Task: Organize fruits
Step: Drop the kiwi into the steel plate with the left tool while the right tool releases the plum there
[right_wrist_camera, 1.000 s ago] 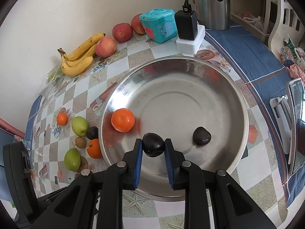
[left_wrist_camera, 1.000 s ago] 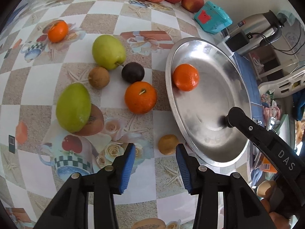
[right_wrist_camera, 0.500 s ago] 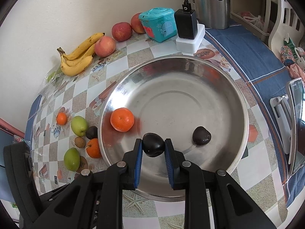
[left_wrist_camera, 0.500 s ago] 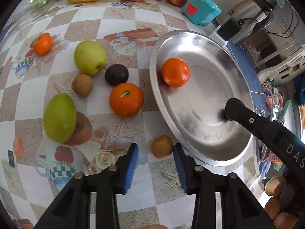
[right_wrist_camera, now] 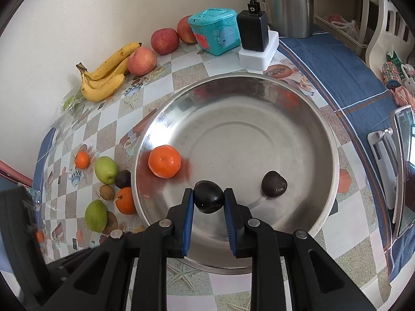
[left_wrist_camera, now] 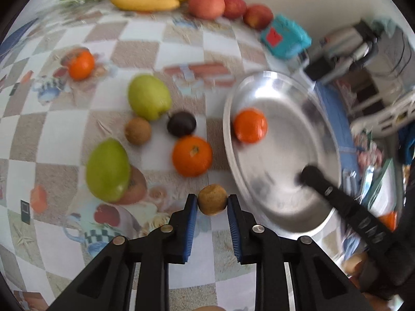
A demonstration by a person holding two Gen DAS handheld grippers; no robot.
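My left gripper (left_wrist_camera: 212, 203) has its blue pads on both sides of a small brown round fruit (left_wrist_camera: 212, 199) on the table, next to the steel bowl (left_wrist_camera: 321, 140). My right gripper (right_wrist_camera: 209, 199) is shut on a dark plum (right_wrist_camera: 209, 199) and holds it over the bowl's near part (right_wrist_camera: 298, 119). In the bowl lie an orange (right_wrist_camera: 164, 161) and a second dark plum (right_wrist_camera: 274, 183). On the table left of the bowl are an orange (left_wrist_camera: 192, 155), a dark plum (left_wrist_camera: 181, 124), a kiwi (left_wrist_camera: 138, 130), two green fruits (left_wrist_camera: 149, 96) (left_wrist_camera: 108, 170) and a small orange (left_wrist_camera: 81, 64).
Bananas (right_wrist_camera: 106, 75), three red apples (right_wrist_camera: 141, 61) and a teal box (right_wrist_camera: 215, 33) stand along the wall. A charger on a white block (right_wrist_camera: 255, 41) and a kettle (right_wrist_camera: 288, 2) are behind the bowl. A phone on a stand (right_wrist_camera: 402, 165) is at the right.
My left gripper moved forward over the small brown fruit and closed in until its pads meet it. The right gripper stayed still with the plum.
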